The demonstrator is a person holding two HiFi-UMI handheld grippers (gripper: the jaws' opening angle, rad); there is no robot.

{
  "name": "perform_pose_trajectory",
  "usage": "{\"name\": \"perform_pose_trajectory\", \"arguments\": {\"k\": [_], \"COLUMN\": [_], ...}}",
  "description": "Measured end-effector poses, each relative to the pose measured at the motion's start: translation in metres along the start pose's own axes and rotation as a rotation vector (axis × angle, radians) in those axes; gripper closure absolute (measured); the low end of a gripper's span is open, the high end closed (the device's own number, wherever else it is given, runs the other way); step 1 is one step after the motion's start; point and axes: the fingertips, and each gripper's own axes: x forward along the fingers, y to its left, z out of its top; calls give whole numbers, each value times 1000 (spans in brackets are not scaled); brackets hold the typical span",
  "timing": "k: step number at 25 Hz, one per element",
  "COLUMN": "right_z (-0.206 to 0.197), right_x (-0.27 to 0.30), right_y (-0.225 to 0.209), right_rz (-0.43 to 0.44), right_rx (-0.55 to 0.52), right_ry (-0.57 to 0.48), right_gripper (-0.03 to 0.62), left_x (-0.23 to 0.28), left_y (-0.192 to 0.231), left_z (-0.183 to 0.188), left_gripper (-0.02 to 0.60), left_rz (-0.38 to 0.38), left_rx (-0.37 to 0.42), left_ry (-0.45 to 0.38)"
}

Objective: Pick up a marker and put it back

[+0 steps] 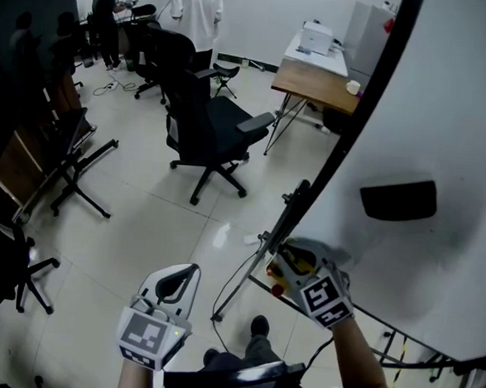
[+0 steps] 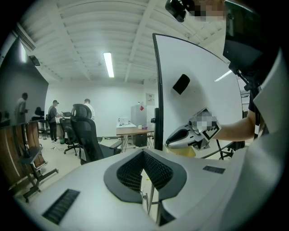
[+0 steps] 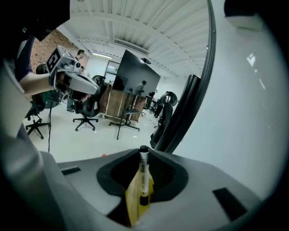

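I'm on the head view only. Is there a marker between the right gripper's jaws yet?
Observer: Yes. The right gripper view shows a marker standing between the jaws of the right gripper, with the pads against it.
Operator: Which end faces out?
Observer: A black end sits at the jaw tips, pointing away from the camera.
Operator: And the left gripper's jaws?
Observer: On the left gripper they are together, with nothing between them.
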Motion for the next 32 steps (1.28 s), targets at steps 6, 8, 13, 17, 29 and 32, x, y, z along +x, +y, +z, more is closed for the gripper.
{"name": "perform_pose_trajectory", "arguments": {"k": [6,8,13,17,29,32], "right_z": [29,47,88,114,166,163], "right_x": [-20,-32,-59,-81,-106,-106], "right_y": [-15,-19,-26,-28,-6,8], "right_rz": [-23,-12,-10,-8,77,82], "right_rx": [85,140,153,146,165,149], "right_ry": [-118,-183,-308,-386,-509,-492], "right_gripper": [511,511,511,511,511,511], "left_x": [-2,-3,-6,-14,-39,-48], "left_y": [-3,-5,-6,-6,0,-5], "left_z": [9,15,26,41,121,118], "left_gripper": [581,581,581,581,581,581], "left_rz": [4,0,2,10,66,62], "left_rx": [16,33,67,84,219,208], "left_ry": [-5,-13,-31,-54,-173,-177]}}
